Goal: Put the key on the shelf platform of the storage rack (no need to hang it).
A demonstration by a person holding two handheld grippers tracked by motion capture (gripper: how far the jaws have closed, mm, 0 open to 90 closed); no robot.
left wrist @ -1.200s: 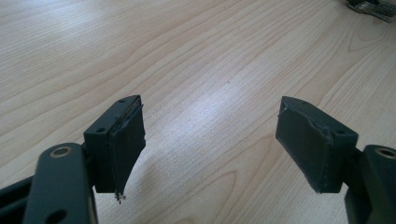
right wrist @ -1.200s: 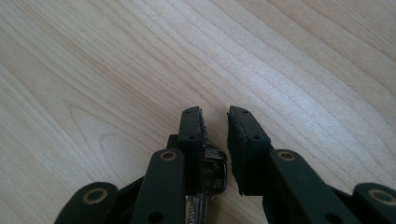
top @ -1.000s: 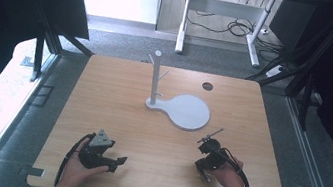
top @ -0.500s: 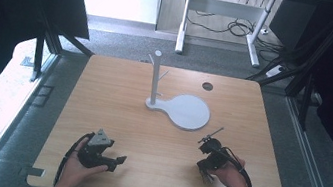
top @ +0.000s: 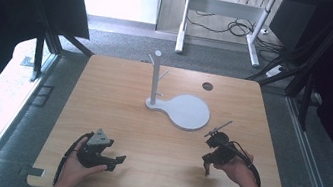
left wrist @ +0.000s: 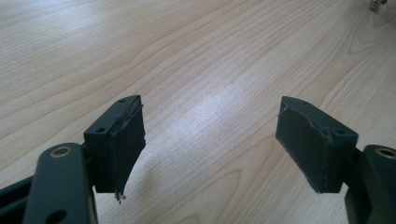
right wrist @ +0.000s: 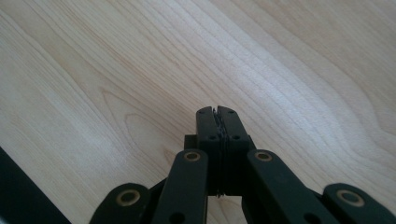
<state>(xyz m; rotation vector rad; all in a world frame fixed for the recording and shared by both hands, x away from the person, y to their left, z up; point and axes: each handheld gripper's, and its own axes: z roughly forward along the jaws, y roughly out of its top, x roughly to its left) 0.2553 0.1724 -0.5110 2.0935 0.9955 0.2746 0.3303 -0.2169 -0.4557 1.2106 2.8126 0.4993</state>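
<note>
**Both grippers empty over bare table, stand untouched**

Right now the left gripper (top: 111, 158) sits low at the near left of the wooden table (top: 115, 116), held in the person's left hand (top: 74, 170). In the left gripper view its jaws stand wide apart, nothing between them, just wood grain below.

The right gripper (top: 207, 168) is at the near right, in the right hand (top: 238, 170), tips pointing down toward the tabletop. In the right gripper view (right wrist: 218, 114) its jaws are pressed fully together, pads meeting, nothing caught in them.

The white stand (top: 180, 108) sits mid-table, toward the far side: upright post with short pegs, flat round base plate spreading to the right of the post. It is well apart from the left gripper; the right gripper is nearer, just off the plate's near right edge, not touching.

A small dark round hole (top: 207, 86) shows in the table behind the stand.
</note>
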